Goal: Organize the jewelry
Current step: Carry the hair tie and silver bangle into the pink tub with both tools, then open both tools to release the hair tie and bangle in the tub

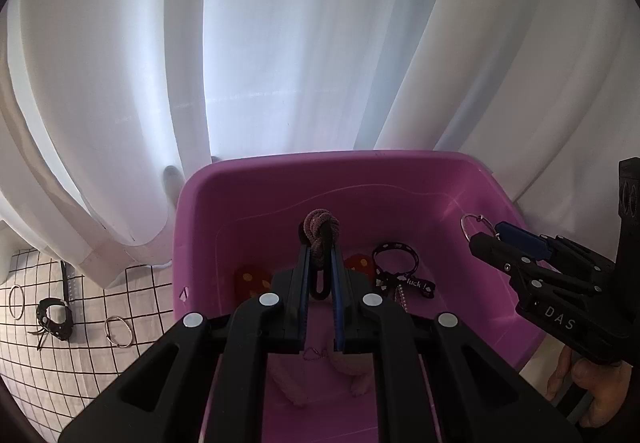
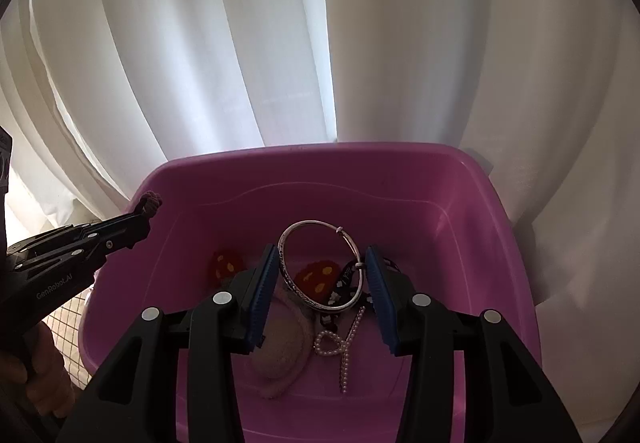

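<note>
A pink plastic tub (image 1: 280,179) (image 2: 460,179) stands before a white curtain. My left gripper (image 1: 321,267) is shut on a knotted mauve hair tie with a black loop (image 1: 320,233), held above the tub; it also shows in the right wrist view (image 2: 149,201). My right gripper (image 2: 322,271) holds a silver bangle (image 2: 296,239) between its blue pads above the tub; the bangle shows in the left wrist view (image 1: 469,223) too. In the tub lie red clips (image 2: 316,275), a black ribbon (image 1: 394,257), a pearl bow (image 2: 340,339) and a pink knitted piece (image 2: 280,355).
On the checked cloth (image 1: 80,355) left of the tub lie a black watch (image 1: 54,317), a black strap (image 1: 68,281) and thin metal bangles (image 1: 118,331) (image 1: 17,301). The curtain (image 1: 280,43) hangs close behind the tub.
</note>
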A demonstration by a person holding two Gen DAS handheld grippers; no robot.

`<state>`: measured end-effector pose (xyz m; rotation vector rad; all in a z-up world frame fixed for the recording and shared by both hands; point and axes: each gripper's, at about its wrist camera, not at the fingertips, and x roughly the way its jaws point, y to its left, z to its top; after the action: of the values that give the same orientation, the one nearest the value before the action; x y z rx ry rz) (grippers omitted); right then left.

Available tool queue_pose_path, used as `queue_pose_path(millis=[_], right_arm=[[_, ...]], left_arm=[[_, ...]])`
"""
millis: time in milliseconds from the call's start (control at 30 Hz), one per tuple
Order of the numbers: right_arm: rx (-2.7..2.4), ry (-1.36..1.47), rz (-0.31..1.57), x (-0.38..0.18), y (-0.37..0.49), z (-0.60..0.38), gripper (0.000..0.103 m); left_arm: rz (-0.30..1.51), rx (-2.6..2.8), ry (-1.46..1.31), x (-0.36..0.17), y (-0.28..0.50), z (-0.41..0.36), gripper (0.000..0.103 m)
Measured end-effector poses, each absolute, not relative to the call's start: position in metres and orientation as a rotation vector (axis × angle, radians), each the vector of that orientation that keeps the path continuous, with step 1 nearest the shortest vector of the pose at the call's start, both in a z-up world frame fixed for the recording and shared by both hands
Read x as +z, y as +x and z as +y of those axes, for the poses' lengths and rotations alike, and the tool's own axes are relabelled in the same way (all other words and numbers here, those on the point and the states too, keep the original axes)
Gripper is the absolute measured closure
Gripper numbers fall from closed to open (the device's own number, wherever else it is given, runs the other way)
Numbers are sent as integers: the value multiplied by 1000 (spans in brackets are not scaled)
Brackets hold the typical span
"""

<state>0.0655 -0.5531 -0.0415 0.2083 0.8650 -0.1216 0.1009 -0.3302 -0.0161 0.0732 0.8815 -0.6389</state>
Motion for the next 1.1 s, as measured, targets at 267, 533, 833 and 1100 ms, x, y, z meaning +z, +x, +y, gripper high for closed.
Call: queue_pose_path(millis=[267, 533, 833, 1100], right_arm=[[-58, 220, 996, -74, 86, -566, 60], [-34, 208, 1052, -88, 99, -571, 59], [-29, 227, 1022, -79, 89, -569, 42], [-30, 231, 1016, -75, 86, -569, 42]], left_arm=[[1092, -547, 103, -61, 119, -359, 92], [1146, -482, 121, -70, 124, -364, 71], [1105, -443, 125, -60, 118, -362, 28], [1093, -439, 135, -58, 116, -363, 28]])
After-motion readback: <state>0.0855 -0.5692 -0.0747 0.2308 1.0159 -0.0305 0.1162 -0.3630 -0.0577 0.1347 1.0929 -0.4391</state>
